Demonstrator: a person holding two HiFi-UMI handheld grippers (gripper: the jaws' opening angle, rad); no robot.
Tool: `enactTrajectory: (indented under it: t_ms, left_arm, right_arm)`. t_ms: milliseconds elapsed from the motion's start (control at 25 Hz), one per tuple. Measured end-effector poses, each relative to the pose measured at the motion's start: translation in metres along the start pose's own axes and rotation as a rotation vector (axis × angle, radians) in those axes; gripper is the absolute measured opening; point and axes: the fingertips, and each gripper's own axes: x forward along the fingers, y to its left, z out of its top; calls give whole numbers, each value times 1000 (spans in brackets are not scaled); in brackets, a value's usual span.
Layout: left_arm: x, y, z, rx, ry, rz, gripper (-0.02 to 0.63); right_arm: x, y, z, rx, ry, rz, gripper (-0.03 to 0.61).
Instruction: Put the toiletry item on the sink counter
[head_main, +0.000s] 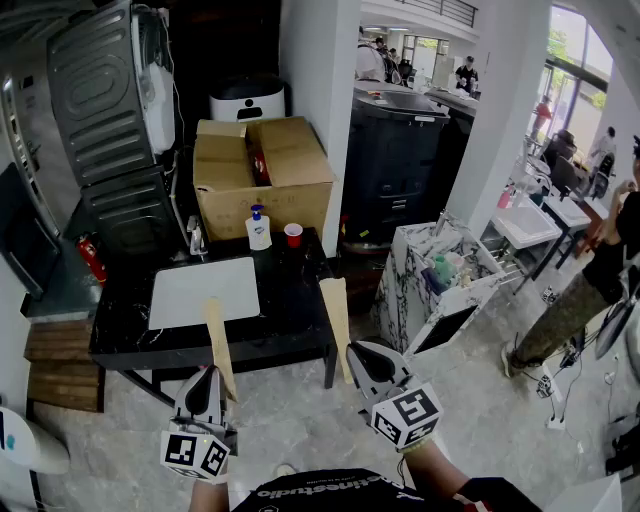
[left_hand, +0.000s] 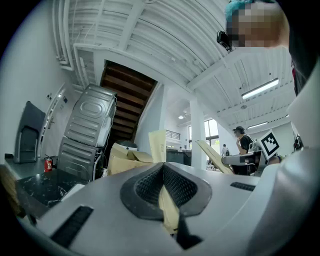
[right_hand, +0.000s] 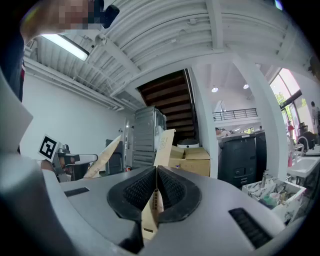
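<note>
A white pump bottle with a blue top (head_main: 258, 228) stands at the back of a black table (head_main: 300, 320), beside a red cup (head_main: 293, 234). A white sink (head_main: 527, 226) sits far to the right, also visible in the right gripper view as the sink (right_hand: 306, 165). My left gripper (head_main: 212, 305) and right gripper (head_main: 331, 287) hover over the table's near edge, well short of the bottle. Each has long flat tan jaws pressed together with nothing between them. The left gripper (left_hand: 157, 136) and right gripper (right_hand: 168, 135) point level toward the cardboard box.
A white board (head_main: 204, 290) lies on the table's left half. An open cardboard box (head_main: 262, 170) stands behind the table. A marble-patterned cabinet (head_main: 440, 285) with clutter on top stands between table and sink. A person (head_main: 590, 290) stands at the right.
</note>
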Motion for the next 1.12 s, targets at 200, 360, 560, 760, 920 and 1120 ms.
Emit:
enactTrajectory:
  t_ms: [200, 360, 560, 760, 920, 1120]
  left_arm:
    - [-3, 2, -4, -2, 6, 1, 15]
    - [-4, 0, -5, 0, 9, -3, 15]
    - [-4, -3, -8, -1, 14, -10, 15]
    - [-5, 0, -6, -7, 15, -7, 15]
    - [-7, 6, -6, -9, 12, -6, 15]
    - [-13, 23, -8, -17, 12, 1, 15]
  right_arm:
    - [-1, 3, -1, -1, 5, -3, 44]
    - [-4, 3, -2, -2, 11, -5, 44]
    - [-6, 2, -5, 6, 19, -11, 44]
    - [-4, 5, -5, 51, 29, 12, 44]
    - [0, 10, -6, 50, 33, 9, 44]
    - [12, 21, -7, 46, 32, 11, 44]
